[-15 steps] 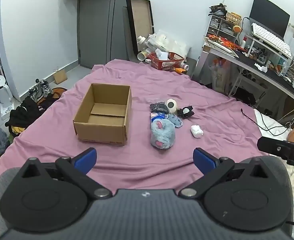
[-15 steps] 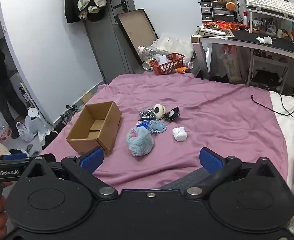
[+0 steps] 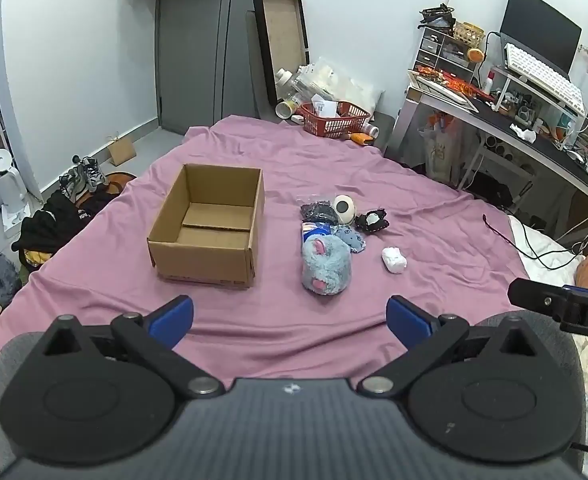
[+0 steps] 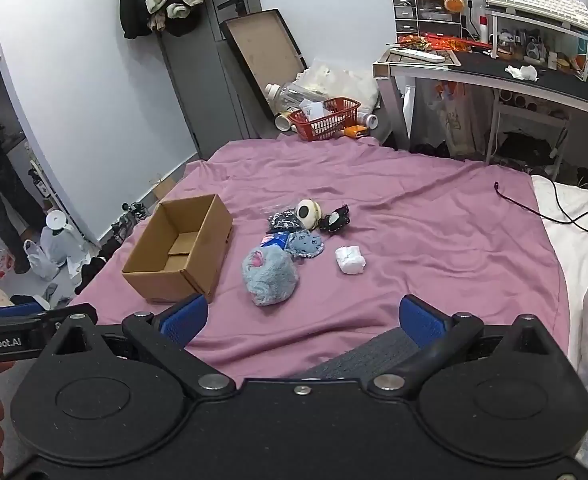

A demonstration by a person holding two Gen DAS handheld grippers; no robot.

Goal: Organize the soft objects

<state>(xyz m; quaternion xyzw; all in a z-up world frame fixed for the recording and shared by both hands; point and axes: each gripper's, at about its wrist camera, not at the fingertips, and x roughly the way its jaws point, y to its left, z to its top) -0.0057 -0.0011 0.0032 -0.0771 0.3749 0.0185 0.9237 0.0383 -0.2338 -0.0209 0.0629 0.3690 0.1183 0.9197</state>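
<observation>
Left wrist view is showing the left tool (image 3: 290,316) hanging with its jaws wide apart, gripping nothing — likewise the right tool (image 4: 302,316). Soft toys (image 3: 326,268) are lying clustered on the bed's purple sheet (image 3: 414,184), just beside the open cardboard box (image 3: 210,226) — probably waiting there as their container.
</observation>
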